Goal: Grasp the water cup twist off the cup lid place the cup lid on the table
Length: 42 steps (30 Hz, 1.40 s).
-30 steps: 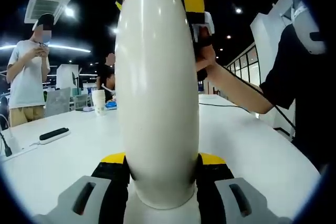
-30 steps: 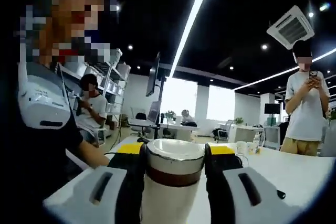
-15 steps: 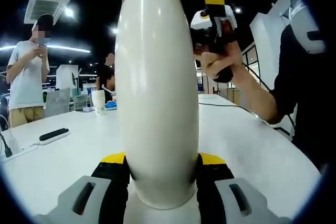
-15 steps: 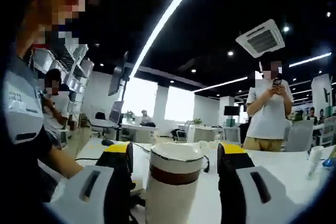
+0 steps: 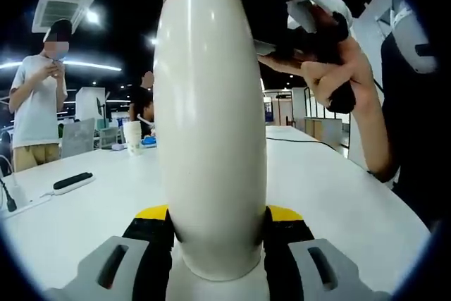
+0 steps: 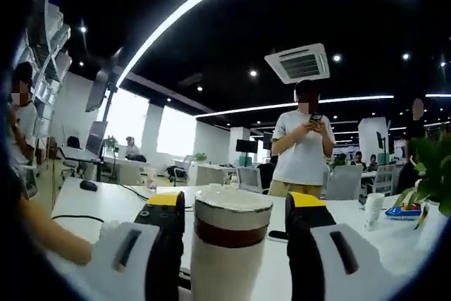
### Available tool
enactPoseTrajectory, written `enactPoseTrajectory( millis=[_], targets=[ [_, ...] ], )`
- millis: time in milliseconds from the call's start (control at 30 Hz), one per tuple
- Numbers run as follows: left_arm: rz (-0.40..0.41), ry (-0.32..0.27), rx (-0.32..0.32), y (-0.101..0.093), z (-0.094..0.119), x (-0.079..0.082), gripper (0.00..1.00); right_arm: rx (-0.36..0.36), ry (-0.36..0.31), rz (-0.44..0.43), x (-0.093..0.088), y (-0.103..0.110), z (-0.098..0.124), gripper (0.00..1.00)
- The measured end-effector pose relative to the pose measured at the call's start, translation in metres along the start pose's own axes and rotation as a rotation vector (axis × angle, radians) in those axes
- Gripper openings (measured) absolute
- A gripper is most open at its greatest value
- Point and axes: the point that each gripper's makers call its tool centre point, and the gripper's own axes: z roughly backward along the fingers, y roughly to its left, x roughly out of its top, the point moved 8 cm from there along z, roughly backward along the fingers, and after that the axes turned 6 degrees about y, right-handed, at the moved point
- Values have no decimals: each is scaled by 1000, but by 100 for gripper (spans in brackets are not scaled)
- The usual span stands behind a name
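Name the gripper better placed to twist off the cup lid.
Right. The right gripper brackets the cup lid, while the left gripper clamps the water cup low on its body, steadying it.

The cup (image 5: 210, 139) body is showing a smooth, glossy cream finish, with a brown matt-looking band under the lid (image 6: 232, 199), whose rim is shining like metal. Beside the cup, the jaws are showing matt black pads and grey plastic. The table (image 5: 338, 195) under the cup is looking smooth, white and slightly glossy.
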Motion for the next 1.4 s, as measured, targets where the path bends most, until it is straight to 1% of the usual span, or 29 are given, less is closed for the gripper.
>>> enactPoseTrajectory(
  millis=[33, 67, 133, 167, 200, 267, 367, 500, 567, 600, 633, 667, 733, 833, 867, 1000, 1100, 1167, 1233, 1333, 1400],
  targets=[
    [0, 0, 0, 0, 0, 0, 51, -1, 5, 11, -2, -1, -1, 54],
    [0, 0, 1, 0, 0, 0, 51, 8, -1, 3, -2, -1, -2, 54],
    [-1, 1, 1, 0, 0, 0, 51, 35, 0, -14, -3, -1, -3, 51],
    [-1, 1, 1, 0, 0, 0, 51, 64, -3, -17, -2, 0, -4, 49],
    [-1, 1, 1, 0, 0, 0, 51, 67, -7, -15, -2, -2, -3, 49],
    [-1, 1, 0, -1, 0, 1, 51, 98, -12, -30, -2, -4, -2, 47],
    [-1, 1, 0, -1, 0, 1, 51, 198, -14, -50, -2, -9, -3, 47],
    [-1, 0, -1, -1, 0, 1, 51, 338, -11, -36, -2, -15, -5, 47],
    [1, 1, 0, -1, 0, 1, 51, 426, -19, -55, -3, -20, -9, 47],
    [1, 1, -1, -1, 0, 1, 51, 490, -25, -56, -3, -23, -11, 47],
    [3, 1, -1, 0, 0, 1, 51, 534, -23, -53, -4, -25, -13, 47],
    [2, 1, -1, 0, 0, 1, 51, 560, -22, -54, -3, -25, -14, 47],
    [5, 1, -1, 0, 0, 1, 51, 661, -33, -48, -4, -29, -19, 47],
    [4, 1, -1, 0, 0, 1, 51, 752, -47, -65, -6, -32, -25, 47],
    [4, 1, -1, 0, 0, 1, 51, 763, -52, -70, -6, -33, -26, 47],
    [4, 1, -2, 1, 1, 0, 51, 760, -58, -74, -7, -31, -26, 47],
    [1, 0, -3, 1, 1, 0, 51, 714, -45, -86, -8, -31, -23, 48],
    [1, 0, -3, 1, 0, 0, 51, 621, -11, -107, -7, -33, -18, 57],
    [0, 0, -3, 1, 0, 0, 51, 530, -35, -72, -1, -29, -7, 65],
    [-1, 0, -3, 1, 0, 0, 51, 398, -73, -35, 8, -19, 7, 65],
    [-2, 1, -3, 1, 0, 0, 51, 284, -82, -18, 12, -15, 14, 65]
  ],
)
